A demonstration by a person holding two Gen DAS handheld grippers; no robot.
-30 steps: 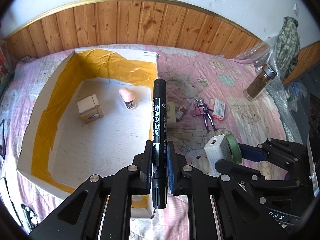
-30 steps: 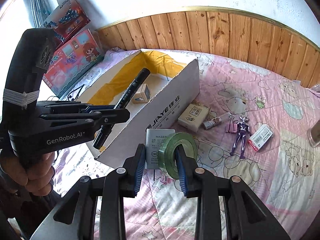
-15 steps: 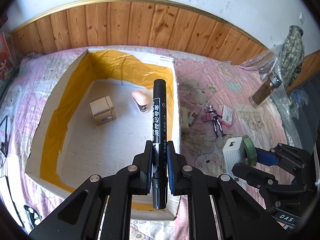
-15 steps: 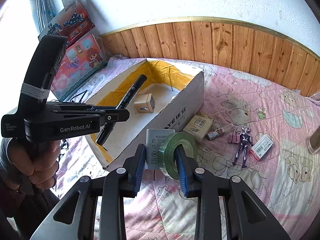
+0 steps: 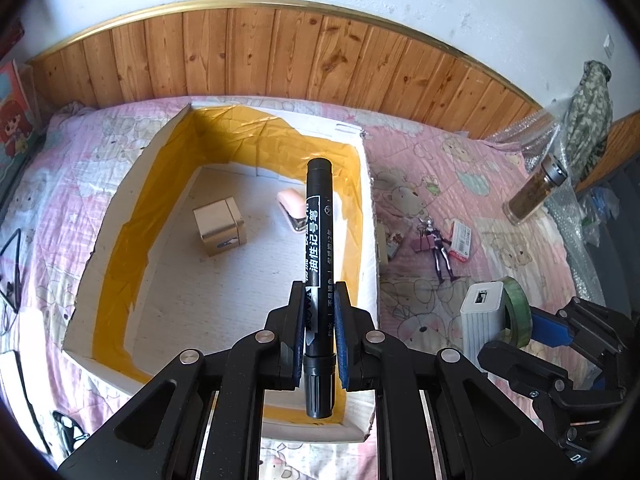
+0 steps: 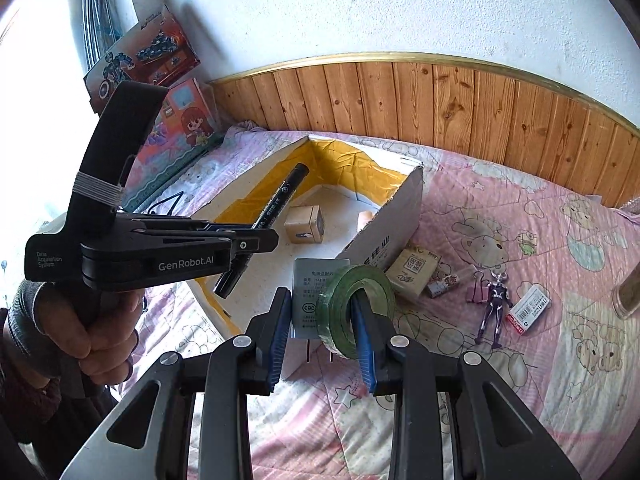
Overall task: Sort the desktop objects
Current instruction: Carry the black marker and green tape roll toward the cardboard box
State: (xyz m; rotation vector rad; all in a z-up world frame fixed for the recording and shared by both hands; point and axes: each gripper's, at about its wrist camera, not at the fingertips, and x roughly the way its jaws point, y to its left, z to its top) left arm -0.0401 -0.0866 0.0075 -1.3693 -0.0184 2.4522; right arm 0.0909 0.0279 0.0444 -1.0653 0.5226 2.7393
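Observation:
My left gripper [image 5: 319,304] is shut on a black marker [image 5: 318,240] and holds it above the open white cardboard box [image 5: 120,216] with yellow tape inside. The box holds a small tan box [image 5: 219,226] and a pink stapler [image 5: 291,210]. My right gripper [image 6: 322,312] is shut on a white charger [image 6: 310,296] and a green tape roll [image 6: 360,296] together, to the right of the box. The left gripper [image 6: 248,244] with its marker [image 6: 276,208] also shows in the right wrist view.
On the pink blanket lie a toy figure [image 6: 496,304], a red-white eraser box [image 6: 528,310], a tan card pack [image 6: 414,270] and a small packet [image 6: 444,284]. A glass bottle [image 5: 536,192] stands far right. Toy boxes [image 6: 152,56] lean on the wall.
My left gripper has moved left with the marker, from the box's right wall to over its inside. My right gripper has drawn back and higher with the charger and tape.

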